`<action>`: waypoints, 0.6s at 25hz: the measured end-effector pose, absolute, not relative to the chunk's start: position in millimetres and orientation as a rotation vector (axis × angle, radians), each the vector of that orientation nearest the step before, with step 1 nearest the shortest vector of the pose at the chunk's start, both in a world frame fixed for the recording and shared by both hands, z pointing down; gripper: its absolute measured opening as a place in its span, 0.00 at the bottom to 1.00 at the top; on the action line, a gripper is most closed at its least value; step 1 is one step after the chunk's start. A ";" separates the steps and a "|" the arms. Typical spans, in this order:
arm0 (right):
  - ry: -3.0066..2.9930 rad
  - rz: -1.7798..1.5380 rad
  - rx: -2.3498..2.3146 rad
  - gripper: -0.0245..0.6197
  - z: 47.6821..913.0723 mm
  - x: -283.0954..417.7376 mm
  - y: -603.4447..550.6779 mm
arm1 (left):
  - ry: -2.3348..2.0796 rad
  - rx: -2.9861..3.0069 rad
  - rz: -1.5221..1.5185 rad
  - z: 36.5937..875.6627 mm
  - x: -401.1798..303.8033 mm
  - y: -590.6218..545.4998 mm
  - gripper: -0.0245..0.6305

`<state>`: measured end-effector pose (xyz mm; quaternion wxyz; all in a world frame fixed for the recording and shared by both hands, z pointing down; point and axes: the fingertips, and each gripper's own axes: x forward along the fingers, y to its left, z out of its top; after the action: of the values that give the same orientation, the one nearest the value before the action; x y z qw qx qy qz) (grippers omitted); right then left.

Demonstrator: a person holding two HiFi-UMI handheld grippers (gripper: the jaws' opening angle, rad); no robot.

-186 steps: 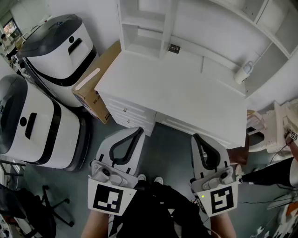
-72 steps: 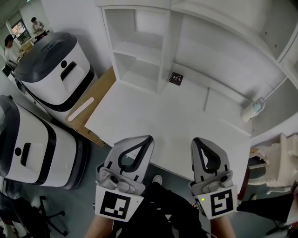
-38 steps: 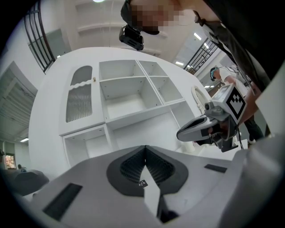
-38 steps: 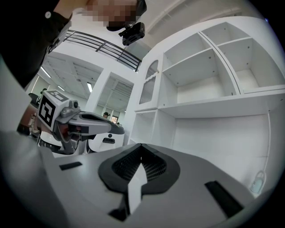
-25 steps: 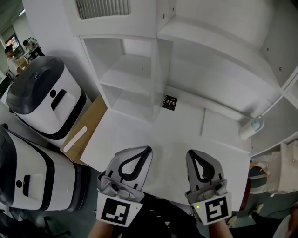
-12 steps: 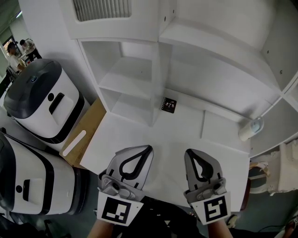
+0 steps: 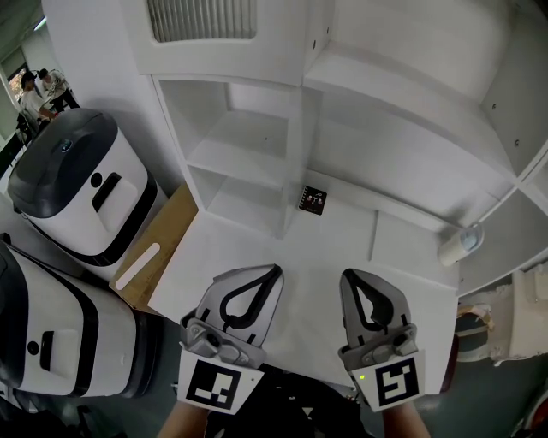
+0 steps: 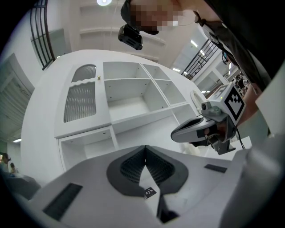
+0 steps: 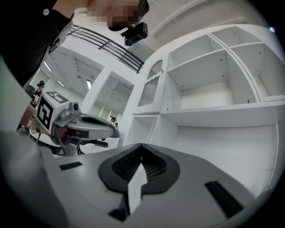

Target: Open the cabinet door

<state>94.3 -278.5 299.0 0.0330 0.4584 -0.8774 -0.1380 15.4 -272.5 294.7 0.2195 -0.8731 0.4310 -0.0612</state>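
Left claw (image 8: 145,148) and right claw (image 9: 140,145) are closed, empty; only gripper views show cabinet door (image 8: 81,100) knob (image 8: 99,77).

- The cabinet door (image 7: 201,21) is cut off at the top of the head view.
- The little black card (image 7: 312,200) has print too small to read.
- The big white machine (image 7: 56,295) runs off the left edge.

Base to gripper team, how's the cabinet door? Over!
Left gripper and right gripper shut, empty, over white desk. White cabinet door with slatted panel closed, untouched. Small black card on desk, not blocking.
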 end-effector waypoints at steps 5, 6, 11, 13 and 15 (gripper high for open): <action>-2.713 -0.458 1.396 0.04 291.1 87.3 -279.5 | 1.163 -2.410 -0.148 287.0 19.8 -273.4 0.03; -2.712 -0.464 1.395 0.04 289.5 86.6 -279.6 | 1.155 -2.407 -0.144 284.7 20.9 -273.3 0.03; -2.700 -0.518 1.392 0.04 279.3 86.7 -281.8 | 1.119 -2.386 -0.127 274.9 24.3 -275.5 0.03; -2.699 -0.543 1.388 0.04 274.9 86.2 -283.1 | 1.107 -2.375 -0.127 272.1 24.6 -276.2 0.03; -2.704 -0.560 1.384 0.04 270.3 85.9 -285.0 | 1.102 -2.365 -0.120 268.3 24.9 -277.4 0.03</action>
<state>85.9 -285.0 270.3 0.0265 0.4480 -0.8751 -0.1811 24.9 -277.4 268.3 0.2617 -0.8739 0.4072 -0.0444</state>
